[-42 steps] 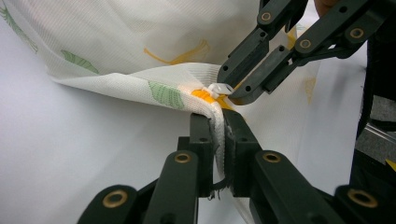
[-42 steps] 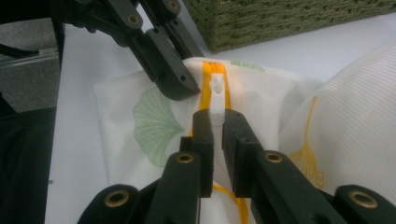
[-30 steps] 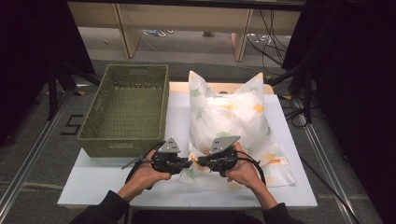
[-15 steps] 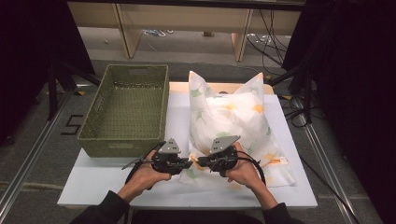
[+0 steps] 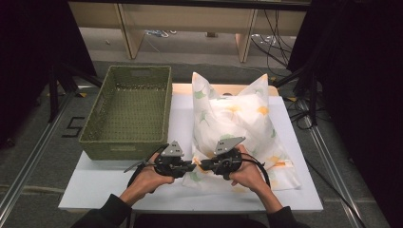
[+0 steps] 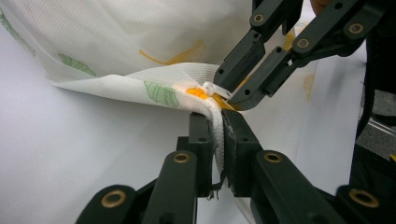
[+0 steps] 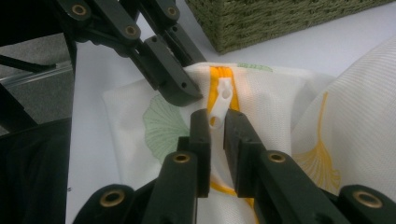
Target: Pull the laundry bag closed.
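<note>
- We see the olive-green woven rectangular basket [image 5: 128,111] standing beyond our left tool [image 5: 189,166], with nothing visible inside it.
- The white fabric pillowcase printed with green and yellow leaves [image 5: 237,123] holds a plump pillow and lies ahead of our right tool [image 5: 205,166].
- Our left tool is clamped on the pillowcase's bunched near-left hem [image 6: 217,135], just beside the other tool's tips.
- Our right tool is clamped on the small white plastic zipper pull [image 7: 220,105] over the yellow zipper tape [image 7: 215,74].
- The two tools point at each other, tips nearly touching.
- Bare white tabletop [image 5: 114,185] lies open near the hands, by the front edge.
</note>
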{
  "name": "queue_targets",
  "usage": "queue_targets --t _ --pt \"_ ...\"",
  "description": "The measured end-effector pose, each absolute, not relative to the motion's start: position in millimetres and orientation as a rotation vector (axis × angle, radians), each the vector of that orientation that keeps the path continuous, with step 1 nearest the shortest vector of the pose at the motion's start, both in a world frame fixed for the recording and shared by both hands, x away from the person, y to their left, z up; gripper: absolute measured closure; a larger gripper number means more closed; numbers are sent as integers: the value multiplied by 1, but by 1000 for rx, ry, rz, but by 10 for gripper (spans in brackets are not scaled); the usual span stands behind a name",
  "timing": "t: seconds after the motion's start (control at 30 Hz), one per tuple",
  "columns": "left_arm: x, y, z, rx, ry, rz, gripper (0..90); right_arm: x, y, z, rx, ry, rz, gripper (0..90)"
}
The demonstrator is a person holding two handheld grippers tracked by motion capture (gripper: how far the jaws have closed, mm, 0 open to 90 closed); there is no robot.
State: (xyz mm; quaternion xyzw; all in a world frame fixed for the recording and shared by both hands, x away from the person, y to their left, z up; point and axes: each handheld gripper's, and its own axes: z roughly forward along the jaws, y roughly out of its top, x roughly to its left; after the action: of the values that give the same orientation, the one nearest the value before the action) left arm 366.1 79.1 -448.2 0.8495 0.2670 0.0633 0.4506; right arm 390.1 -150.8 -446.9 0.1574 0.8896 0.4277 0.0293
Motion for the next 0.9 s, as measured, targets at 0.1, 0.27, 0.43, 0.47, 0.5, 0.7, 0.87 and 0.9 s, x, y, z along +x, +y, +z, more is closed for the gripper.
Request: queue_targets --t 0.1,0.27,0.43,0.47,0.5,0.7,0.87,0.9 --pt "367 80 -449 2104 653 155 819 390 -150 -448 484 2736 1316 841" --pt "366 79 -448 2096 685 147 817 390 -152 -446 512 2739 1332 844" --pt "366 78 -448 2081 682 130 783 389 -151 -445 462 2733 1279 852" --pt "366 79 -448 2075 699 121 769 389 -150 -446 463 2728 1277 852" --pt "367 79 -448 2068 689 127 765 389 -149 -447 448 2728 1272 853" --pt "371 82 -450 2006 781 60 731 387 -147 -448 453 2720 1228 853" --pt "372 85 -451 1966 814 65 816 389 -148 -448 420 2703 1248 850" --pt "372 85 -451 1966 814 65 823 389 -148 -448 420 2703 1248 850"
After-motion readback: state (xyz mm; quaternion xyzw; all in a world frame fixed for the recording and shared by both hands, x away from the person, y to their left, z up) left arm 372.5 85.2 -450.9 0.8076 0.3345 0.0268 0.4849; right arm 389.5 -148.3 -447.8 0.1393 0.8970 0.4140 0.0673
